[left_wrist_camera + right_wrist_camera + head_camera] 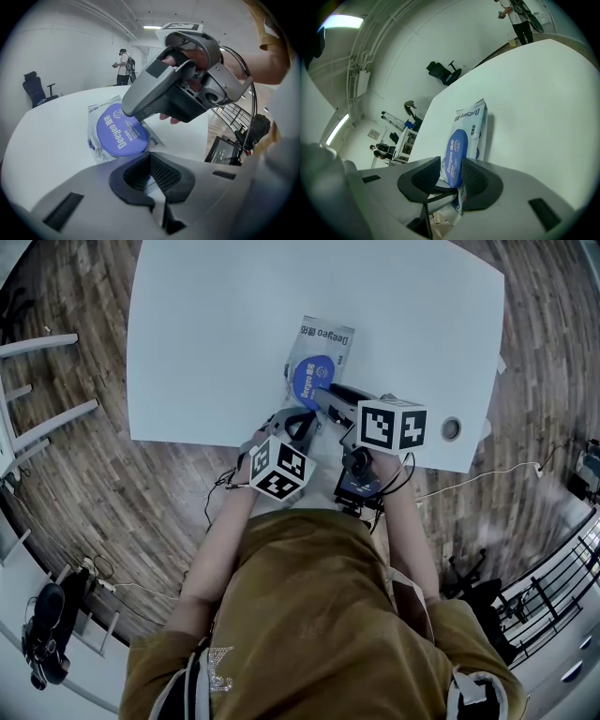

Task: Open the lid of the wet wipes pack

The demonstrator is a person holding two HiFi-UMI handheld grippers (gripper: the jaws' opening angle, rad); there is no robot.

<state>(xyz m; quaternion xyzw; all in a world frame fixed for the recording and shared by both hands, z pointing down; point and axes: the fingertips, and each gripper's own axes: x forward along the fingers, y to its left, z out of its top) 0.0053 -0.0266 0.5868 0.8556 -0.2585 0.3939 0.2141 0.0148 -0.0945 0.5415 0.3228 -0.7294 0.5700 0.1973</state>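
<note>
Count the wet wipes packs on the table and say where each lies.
1. The wet wipes pack lies on the white table near its front edge, blue lid up, left gripper pinching its near edge, right gripper on the lid. Nothing seems hidden.

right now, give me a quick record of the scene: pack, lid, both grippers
pack: lies flat on the white table, near its front edge
lid: blue, oval, looks closed
left gripper: jaws shut on the pack's near edge
right gripper: jaws pinch the lid's rim
task state: lid not yet lifted
</note>
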